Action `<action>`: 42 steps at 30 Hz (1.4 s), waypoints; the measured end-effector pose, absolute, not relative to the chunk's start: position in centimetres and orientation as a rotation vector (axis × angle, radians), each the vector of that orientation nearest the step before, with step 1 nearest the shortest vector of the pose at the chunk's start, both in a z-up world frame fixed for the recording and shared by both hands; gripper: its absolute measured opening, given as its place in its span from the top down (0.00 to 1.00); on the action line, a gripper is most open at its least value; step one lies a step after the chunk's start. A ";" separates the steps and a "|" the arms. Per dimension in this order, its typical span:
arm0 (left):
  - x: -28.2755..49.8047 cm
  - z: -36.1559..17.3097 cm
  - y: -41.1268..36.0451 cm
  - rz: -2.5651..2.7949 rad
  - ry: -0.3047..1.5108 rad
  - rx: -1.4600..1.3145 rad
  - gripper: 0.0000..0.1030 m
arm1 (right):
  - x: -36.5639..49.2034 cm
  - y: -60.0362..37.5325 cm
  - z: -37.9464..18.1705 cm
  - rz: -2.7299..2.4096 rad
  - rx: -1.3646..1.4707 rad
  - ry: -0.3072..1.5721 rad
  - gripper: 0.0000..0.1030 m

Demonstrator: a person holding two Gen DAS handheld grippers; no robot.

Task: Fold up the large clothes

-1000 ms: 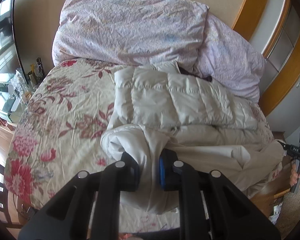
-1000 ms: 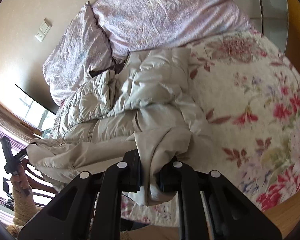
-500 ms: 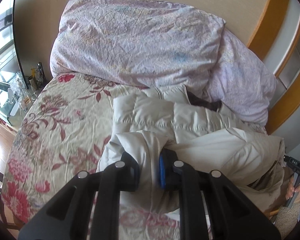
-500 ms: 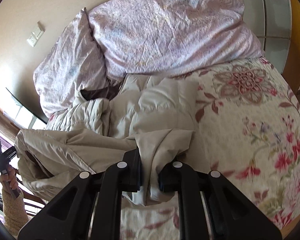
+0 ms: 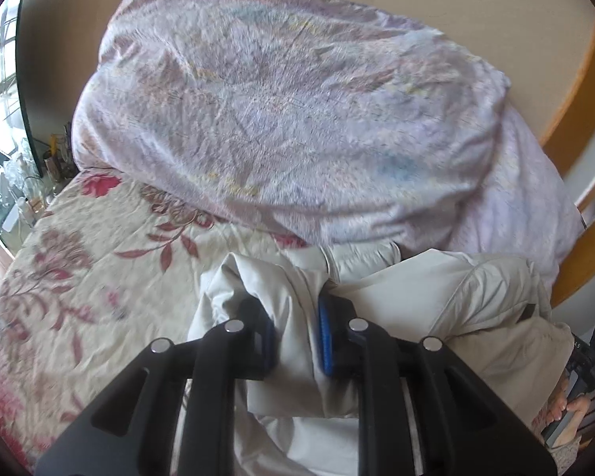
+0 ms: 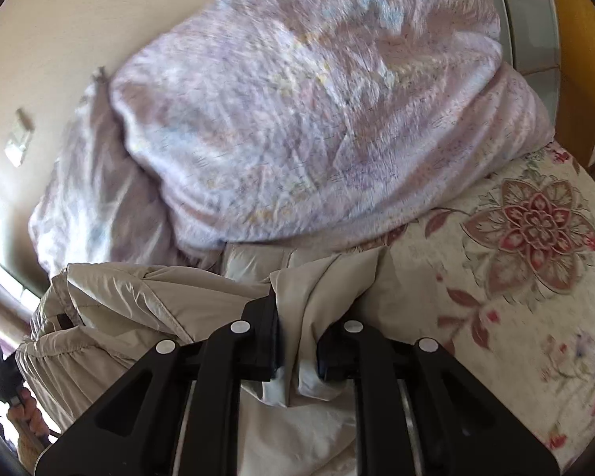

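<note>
Both tongs grip the cream jacket (image 5: 436,301): left tongs (image 5: 297,335) easing open, right tongs (image 6: 297,343) clamped; hem hidden beneath.

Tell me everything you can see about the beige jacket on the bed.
The beige jacket is a puffy, quilted coat of smooth, slightly shiny fabric, creased and bunched. It lies folded over on the floral bedspread, its far edge against the lilac pillows. The left claw has a fold of it between its pads while its jaws are opening; the right claw is shut on another fold. A gathered hem shows at its left edge in the right wrist view.
</note>
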State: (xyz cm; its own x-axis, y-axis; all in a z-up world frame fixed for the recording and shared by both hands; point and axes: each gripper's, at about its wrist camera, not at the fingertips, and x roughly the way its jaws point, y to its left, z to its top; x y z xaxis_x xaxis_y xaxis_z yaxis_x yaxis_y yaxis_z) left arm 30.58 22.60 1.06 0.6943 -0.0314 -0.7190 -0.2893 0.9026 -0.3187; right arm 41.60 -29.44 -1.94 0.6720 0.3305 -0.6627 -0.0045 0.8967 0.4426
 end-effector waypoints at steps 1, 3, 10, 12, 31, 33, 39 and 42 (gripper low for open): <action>31.6 0.7 22.5 0.154 0.800 -0.431 0.82 | 42.4 -29.4 -2.3 0.181 0.435 0.827 0.86; 33.2 0.1 22.4 0.159 0.807 -0.433 0.80 | 43.9 -29.4 -3.0 0.158 0.454 0.844 0.84; 36.5 0.1 22.9 0.130 0.776 -0.507 0.48 | 46.3 -32.9 -3.5 0.157 0.728 0.821 0.64; 36.1 1.4 23.3 0.118 0.717 -0.527 0.23 | 45.9 -34.0 -2.9 0.174 0.788 0.779 0.53; 31.4 -1.8 15.3 0.201 0.708 -0.069 0.12 | 42.1 -24.0 -3.7 0.128 0.069 0.783 0.35; 32.3 -2.9 14.9 0.250 0.706 -0.022 0.12 | 42.7 -22.9 -4.7 0.090 -0.004 0.803 0.35; 35.7 -5.3 15.6 0.368 0.754 -0.022 0.10 | 44.8 -22.4 -7.2 0.004 -0.013 0.841 0.34; 37.2 -6.1 16.2 0.388 0.781 -0.050 0.07 | 45.9 -22.5 -7.8 -0.020 0.002 0.859 0.33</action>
State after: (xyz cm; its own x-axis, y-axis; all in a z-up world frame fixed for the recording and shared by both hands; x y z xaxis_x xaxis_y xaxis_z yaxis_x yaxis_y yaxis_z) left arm 37.21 16.21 -6.13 0.6433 0.3226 -0.6943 -0.3591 0.9281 0.0985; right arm 45.93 -22.50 -7.82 0.6527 -0.0171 -0.7574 0.0189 0.9998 -0.0063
